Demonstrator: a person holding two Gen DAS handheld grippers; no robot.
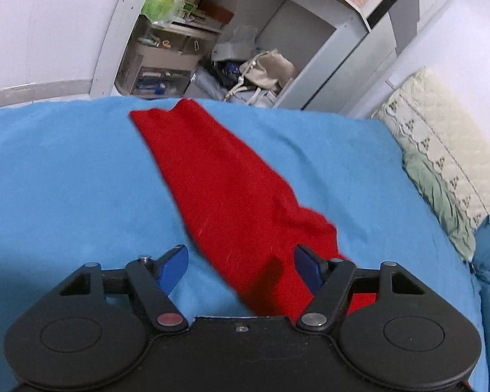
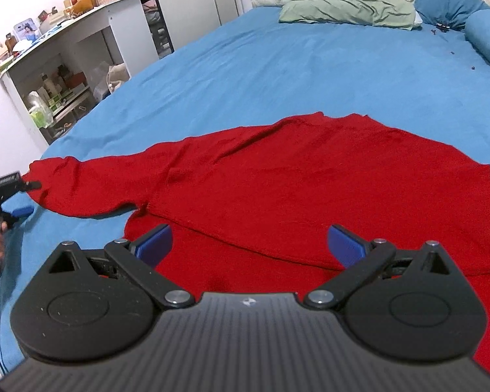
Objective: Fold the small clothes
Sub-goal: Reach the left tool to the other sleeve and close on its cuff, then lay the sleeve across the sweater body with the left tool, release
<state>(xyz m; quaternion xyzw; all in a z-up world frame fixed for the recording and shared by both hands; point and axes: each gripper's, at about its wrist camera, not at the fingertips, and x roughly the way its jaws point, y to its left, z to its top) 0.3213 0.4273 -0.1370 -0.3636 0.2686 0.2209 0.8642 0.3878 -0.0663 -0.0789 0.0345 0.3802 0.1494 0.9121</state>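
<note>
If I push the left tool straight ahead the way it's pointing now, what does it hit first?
Most likely the red garment: its sleeve runs forward between the open fingers of the left tool, lying on the blue bedsheet. Height above the cloth is unclear.

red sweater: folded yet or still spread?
Mostly spread. The red sweater lies flat on the blue bedsheet, one sleeve stretched sideways; the other isn't visible.

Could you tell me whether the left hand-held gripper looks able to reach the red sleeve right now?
Probably yes: the left hand-held gripper hangs open over the sleeve, with nothing between them.
</note>
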